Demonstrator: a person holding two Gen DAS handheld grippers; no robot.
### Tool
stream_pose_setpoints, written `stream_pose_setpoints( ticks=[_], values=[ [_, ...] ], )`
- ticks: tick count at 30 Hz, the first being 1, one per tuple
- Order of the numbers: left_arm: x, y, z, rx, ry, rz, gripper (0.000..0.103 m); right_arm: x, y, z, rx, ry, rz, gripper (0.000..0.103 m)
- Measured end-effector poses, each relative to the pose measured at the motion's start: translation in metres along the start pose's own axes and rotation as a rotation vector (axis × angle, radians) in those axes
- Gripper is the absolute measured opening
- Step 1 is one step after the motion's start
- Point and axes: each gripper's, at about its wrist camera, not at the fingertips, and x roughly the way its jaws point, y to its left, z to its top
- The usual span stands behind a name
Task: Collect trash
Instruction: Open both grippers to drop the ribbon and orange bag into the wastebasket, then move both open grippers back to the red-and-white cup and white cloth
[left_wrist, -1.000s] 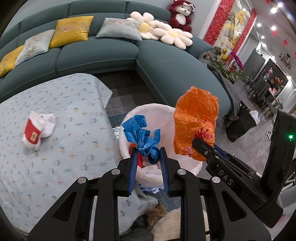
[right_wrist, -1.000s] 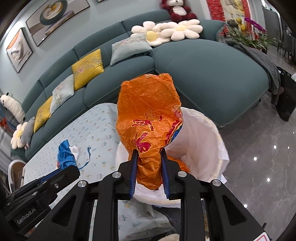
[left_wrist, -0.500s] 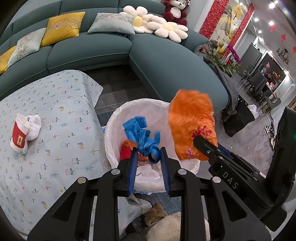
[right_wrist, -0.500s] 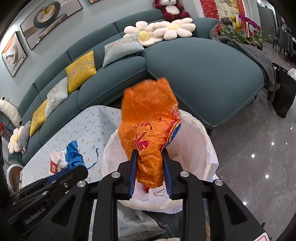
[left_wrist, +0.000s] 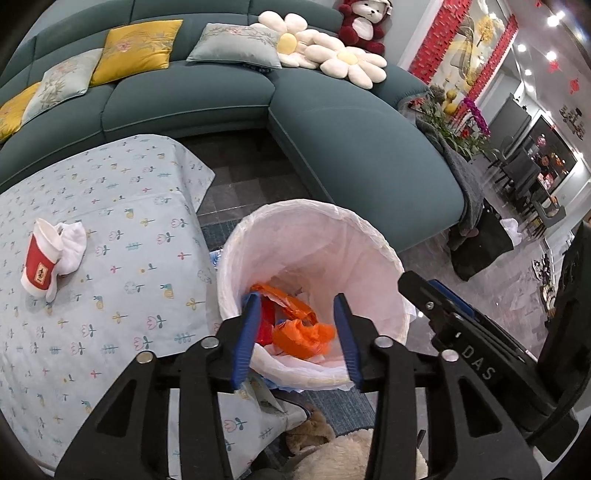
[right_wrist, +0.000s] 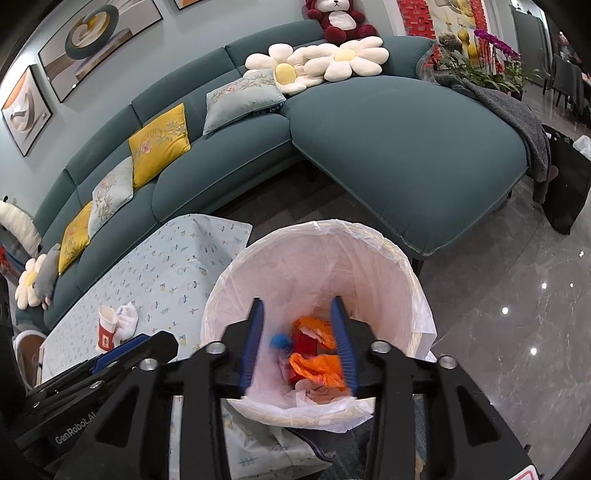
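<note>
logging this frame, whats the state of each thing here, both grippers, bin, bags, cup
left gripper: jaws opening, nothing between them
right gripper: jaws opening, nothing between them
bin: upright, white liner, partly filled
orange bag: crumpled, in bin
blue bag: in bin, blurred
red cup: on its side on table, beside white tissue

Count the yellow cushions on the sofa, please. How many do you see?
3. One yellow cushion lies mid-sofa, a second further left, and a third at the left edge of the left wrist view. More may lie out of frame.
</note>
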Motion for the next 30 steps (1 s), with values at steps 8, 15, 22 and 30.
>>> stream_pose_setpoints(
  ticks=[8, 15, 22, 30],
  values=[
    [-0.015, 0.023, 0.0, -0.048, -0.032, 0.048, 0.056, -0.005, 0.013, 0.001, -0.017, -0.012, -0.003, 0.05],
    [-0.03, 0.049, 0.002, -0.092, -0.05, 0.089, 0.062, -0.009, 0.037, 0.0, -0.056, -0.014, 0.022, 0.052],
    [-0.047, 0.078, -0.002, -0.151, -0.084, 0.142, 0.074, -0.013, 0.065, -0.005, -0.1, -0.011, 0.046, 0.054],
    [-0.06, 0.114, -0.014, -0.19, -0.089, 0.182, 0.075, -0.015, 0.091, -0.013, -0.136, -0.005, 0.063, 0.059]
  ],
)
